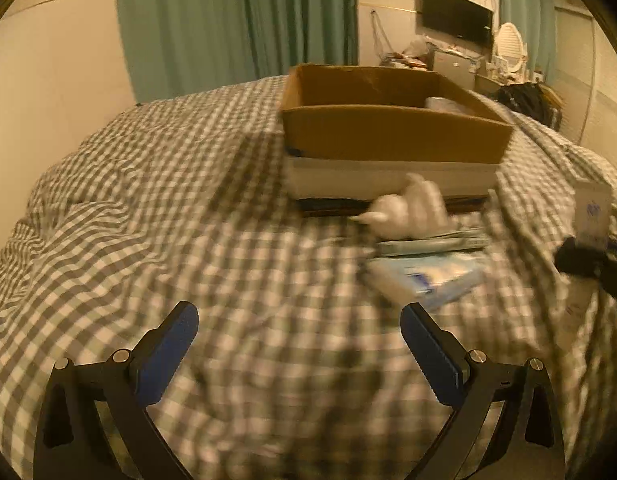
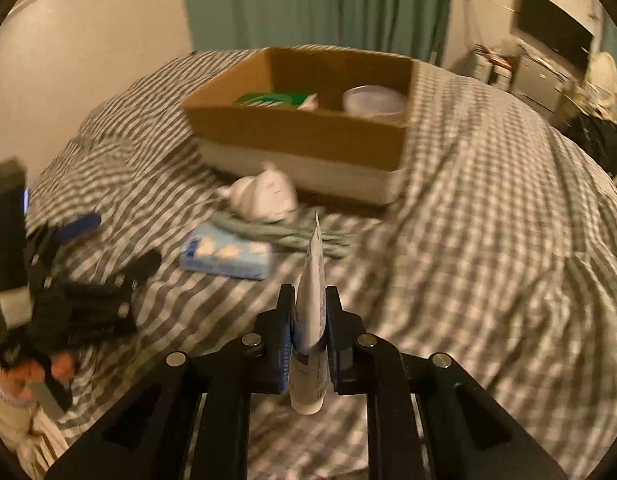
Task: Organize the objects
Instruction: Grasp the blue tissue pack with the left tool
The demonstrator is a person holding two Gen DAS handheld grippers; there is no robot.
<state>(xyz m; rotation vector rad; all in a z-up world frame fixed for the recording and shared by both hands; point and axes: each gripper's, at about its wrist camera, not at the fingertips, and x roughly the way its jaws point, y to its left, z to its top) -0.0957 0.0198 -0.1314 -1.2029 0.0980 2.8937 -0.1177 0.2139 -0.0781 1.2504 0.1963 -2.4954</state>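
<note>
Right hand-held gripper [image 2: 310,300] on tube [image 2: 313,300] — crimp toward box [image 2: 300,136].

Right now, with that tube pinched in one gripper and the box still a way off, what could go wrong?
1. The right gripper holds the tube edge-on near its cap end, so it might slip or squeeze out.
2. The cardboard box already holds a green packet and a round container; a careless drop could land on them.
3. The soft checked duvet may let things roll.
</note>
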